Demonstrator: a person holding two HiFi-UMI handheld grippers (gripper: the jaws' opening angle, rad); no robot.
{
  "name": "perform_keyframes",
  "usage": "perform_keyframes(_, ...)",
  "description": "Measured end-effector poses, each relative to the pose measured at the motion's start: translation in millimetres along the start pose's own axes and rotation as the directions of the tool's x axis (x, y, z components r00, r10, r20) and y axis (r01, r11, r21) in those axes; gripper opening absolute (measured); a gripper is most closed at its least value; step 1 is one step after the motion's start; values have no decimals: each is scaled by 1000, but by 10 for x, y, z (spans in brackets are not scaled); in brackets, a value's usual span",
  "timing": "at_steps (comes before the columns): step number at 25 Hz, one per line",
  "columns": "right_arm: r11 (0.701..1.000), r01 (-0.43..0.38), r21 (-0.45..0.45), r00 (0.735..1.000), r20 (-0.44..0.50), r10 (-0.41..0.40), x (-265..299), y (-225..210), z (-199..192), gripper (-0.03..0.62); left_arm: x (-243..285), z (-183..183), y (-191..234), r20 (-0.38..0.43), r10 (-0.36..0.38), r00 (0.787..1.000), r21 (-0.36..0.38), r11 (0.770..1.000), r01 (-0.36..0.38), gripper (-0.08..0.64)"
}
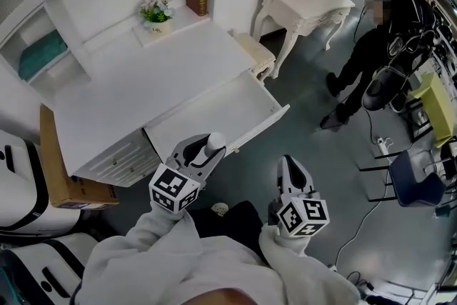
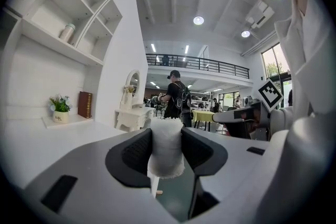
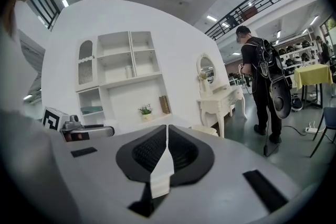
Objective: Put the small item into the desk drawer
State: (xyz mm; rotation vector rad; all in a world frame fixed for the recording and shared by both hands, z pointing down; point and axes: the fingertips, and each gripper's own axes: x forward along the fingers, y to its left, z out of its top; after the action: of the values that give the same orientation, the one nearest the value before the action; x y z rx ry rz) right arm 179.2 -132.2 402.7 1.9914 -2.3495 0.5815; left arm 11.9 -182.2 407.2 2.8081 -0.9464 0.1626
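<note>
Head view: the left hand-held gripper (image 1: 206,152) was held at the near edge of the open drawer (image 1: 265,125), which stood pulled out from the white counter (image 1: 143,89).

Left gripper view: its jaws pinched a small white item (image 2: 166,148), upright between the pads, its lower end hanging below them. The item was thus in the grip and not yet in the drawer.

Right gripper view: the right hand-held gripper (image 3: 167,145) had its jaws pressed together with nothing between them. In the head view it was to the right of the drawer, apart from it.

Step in hand, as judged: carrying the item over the drawer. To do it well, the left hand-held gripper should pass over the drawer wall and come low above the bare drawer floor. Only then should it spread its jaws, so that the light item falls a short way and does not bounce out. The right one should be held clear of the path.
</note>
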Motion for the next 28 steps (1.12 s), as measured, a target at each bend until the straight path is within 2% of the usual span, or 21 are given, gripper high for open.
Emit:
perform_keyframes(6,1000,-4,-5,1000,-15,4,94,24,19,37,35,-52,44,-25,-12,1000,-22,1000,11,186)
perform_keyframes(14,1000,-12,-22,999,-45,11,287,-50,88,37,214,-7,146,-16,-7,1000,-46,999,6,186)
perform_keyframes(28,995,-86,-40,993,-85,83,1136,-419,261,37,919,66,599,-16,52,999,-63,997,-53,186)
